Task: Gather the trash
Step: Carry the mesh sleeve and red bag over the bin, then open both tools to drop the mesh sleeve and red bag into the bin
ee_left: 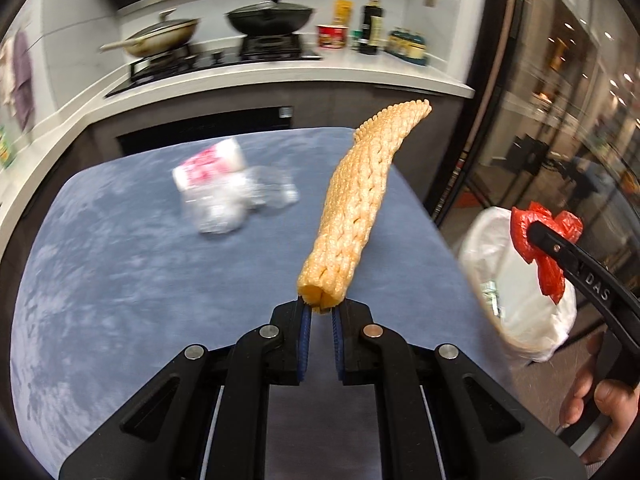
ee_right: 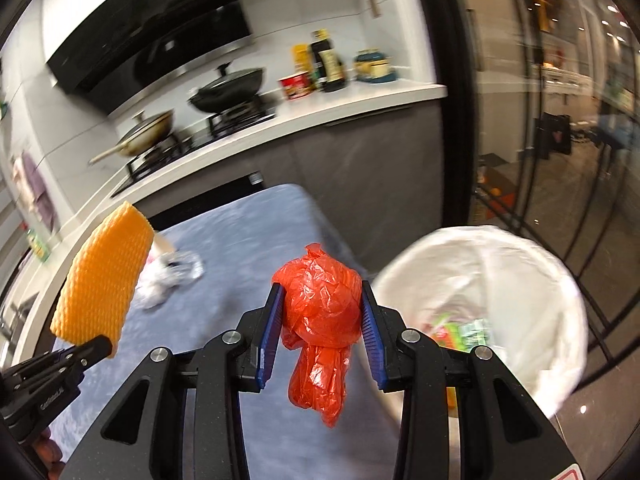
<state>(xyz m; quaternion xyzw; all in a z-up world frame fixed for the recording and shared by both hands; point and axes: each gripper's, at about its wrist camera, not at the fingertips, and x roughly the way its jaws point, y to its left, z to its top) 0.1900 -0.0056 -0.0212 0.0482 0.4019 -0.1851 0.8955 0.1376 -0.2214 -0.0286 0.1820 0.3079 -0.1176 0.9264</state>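
My left gripper (ee_left: 320, 310) is shut on the lower end of an orange foam fruit net (ee_left: 356, 208), held upright above the blue table (ee_left: 120, 280); the net also shows in the right wrist view (ee_right: 102, 276). My right gripper (ee_right: 320, 312) is shut on a crumpled red plastic bag (ee_right: 320, 308), held next to the white-lined trash bin (ee_right: 500, 280). In the left wrist view the red bag (ee_left: 538, 236) hangs over the bin (ee_left: 516, 280). A clear plastic wrapper with red print (ee_left: 228, 188) lies on the table.
A kitchen counter (ee_left: 280, 72) with a stove, two pans, bottles and a cup noodle runs behind the table. A glass door (ee_right: 560, 140) stands to the right. The bin holds some colourful wrappers (ee_right: 460, 330).
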